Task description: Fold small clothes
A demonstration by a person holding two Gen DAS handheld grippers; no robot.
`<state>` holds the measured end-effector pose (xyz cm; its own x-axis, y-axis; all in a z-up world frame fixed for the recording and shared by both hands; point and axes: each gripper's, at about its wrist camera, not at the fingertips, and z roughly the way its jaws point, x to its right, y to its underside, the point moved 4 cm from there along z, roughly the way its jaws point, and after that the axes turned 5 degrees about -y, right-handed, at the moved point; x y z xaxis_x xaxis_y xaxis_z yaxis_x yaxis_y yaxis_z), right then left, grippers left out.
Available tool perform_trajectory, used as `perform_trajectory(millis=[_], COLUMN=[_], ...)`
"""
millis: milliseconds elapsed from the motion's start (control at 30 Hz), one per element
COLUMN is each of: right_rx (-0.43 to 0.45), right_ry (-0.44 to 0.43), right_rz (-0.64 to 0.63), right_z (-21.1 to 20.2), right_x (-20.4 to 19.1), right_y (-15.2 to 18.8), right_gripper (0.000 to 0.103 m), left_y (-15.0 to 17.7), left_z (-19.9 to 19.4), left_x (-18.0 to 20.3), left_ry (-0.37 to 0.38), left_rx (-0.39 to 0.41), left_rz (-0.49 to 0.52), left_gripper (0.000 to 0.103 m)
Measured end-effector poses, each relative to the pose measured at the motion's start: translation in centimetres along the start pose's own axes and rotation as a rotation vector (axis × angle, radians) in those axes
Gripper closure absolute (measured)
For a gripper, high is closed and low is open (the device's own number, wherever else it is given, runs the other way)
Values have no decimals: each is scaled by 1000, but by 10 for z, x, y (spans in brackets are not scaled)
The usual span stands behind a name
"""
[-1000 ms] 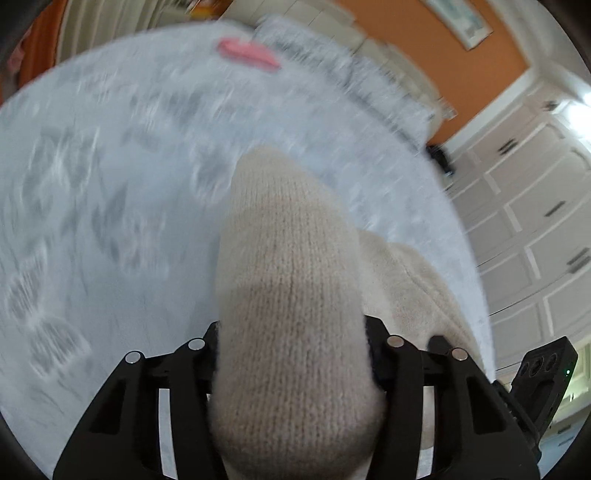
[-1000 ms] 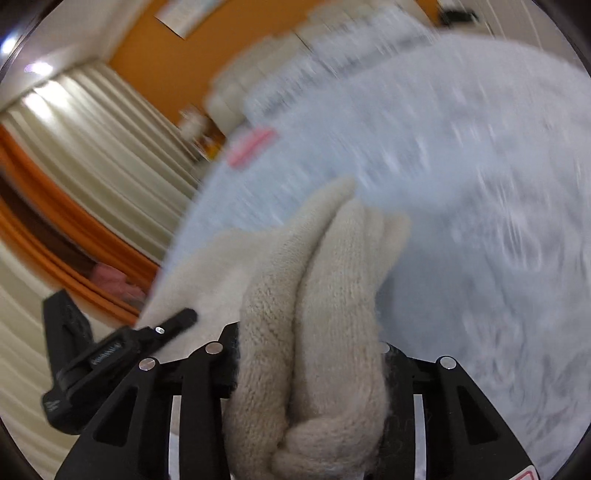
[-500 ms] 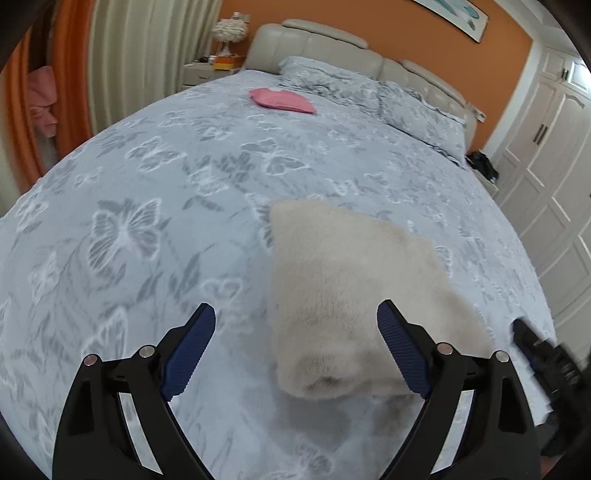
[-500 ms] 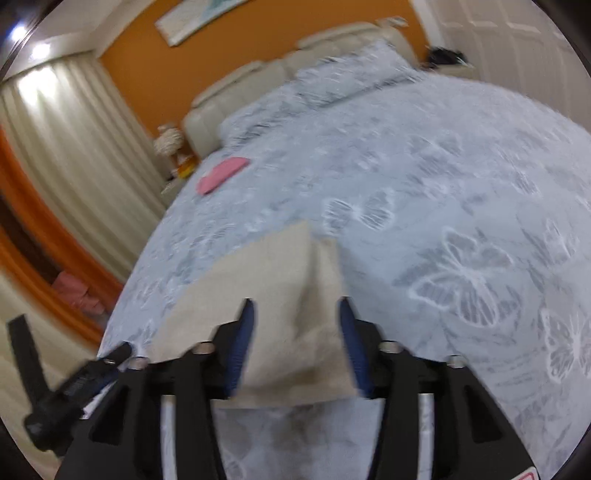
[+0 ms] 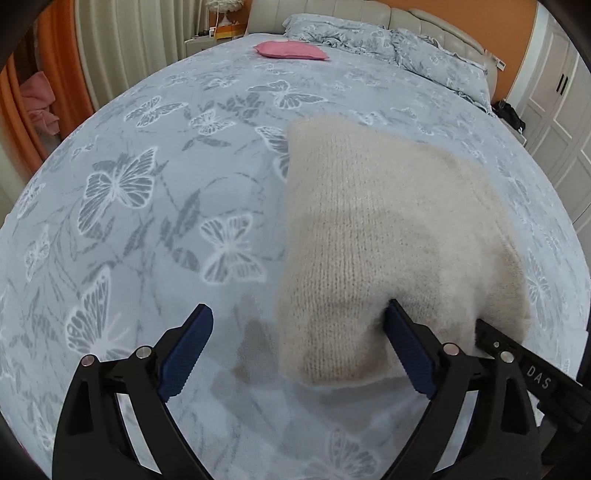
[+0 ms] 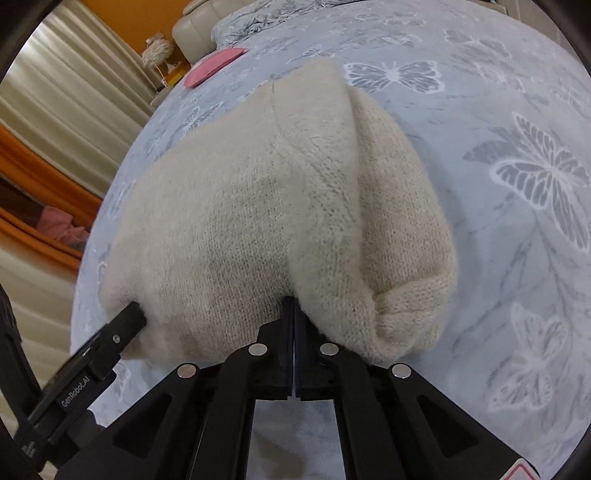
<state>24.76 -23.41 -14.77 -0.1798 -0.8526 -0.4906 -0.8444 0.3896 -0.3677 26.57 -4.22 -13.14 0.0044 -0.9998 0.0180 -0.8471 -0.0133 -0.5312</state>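
Bedspread (image 5: 155, 229): pale blue-grey fabric with a soft matte nap, printed with grey and white butterflies and leaf sprigs; it covers the whole working surface in both wrist views.

Pillows (image 5: 373, 40): same butterfly print, rumpled, at the far end against a padded cream headboard (image 5: 436, 16).

Room: orange wall behind the headboard, cream pleated curtains (image 5: 129, 40) with orange drapes beside them, white panelled wardrobe doors (image 5: 557, 96) at the far right of the left wrist view, and a bedside table carrying small items that are too blurred to name.

Pink item (image 5: 291, 50): flat, folded cloth lying on the bedspread near the pillows, well apart from the work.

Cream sweater (image 5: 376, 236): fuzzy knit with visible rib rows, folded into a thick, roughly rectangular bundle lying on the bedspread near the front edge. In the right wrist view the sweater (image 6: 258, 206) shows a rounded fold along its right side and a rolled layered edge at the near right corner.

Left gripper (image 5: 297, 345): black frame with blue ridged pads, its two fingers spread wide apart. The right-hand pad (image 5: 408, 354) touches the sweater's near edge; the left-hand one sits over bare bedspread.

Right gripper (image 6: 293, 314): black fingers brought together, pads meeting at the sweater's near edge; whether any knit is pinched between them cannot be told.
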Motion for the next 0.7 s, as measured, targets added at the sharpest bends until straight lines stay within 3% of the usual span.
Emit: perform_trajectory(millis=[500, 700], right_rx=[-13, -2], right_ry=[55, 63], right_rz=[-50, -60], right_z=[12, 13], right_x=[-3, -3], right_y=[3, 6], right_gripper=[103, 103], left_y=[6, 8], left_z=[16, 22], left_x=[6, 5], left_ry=[-68, -58], left_rx=[-52, -67], left_rz=[31, 27], left_gripper=[5, 5])
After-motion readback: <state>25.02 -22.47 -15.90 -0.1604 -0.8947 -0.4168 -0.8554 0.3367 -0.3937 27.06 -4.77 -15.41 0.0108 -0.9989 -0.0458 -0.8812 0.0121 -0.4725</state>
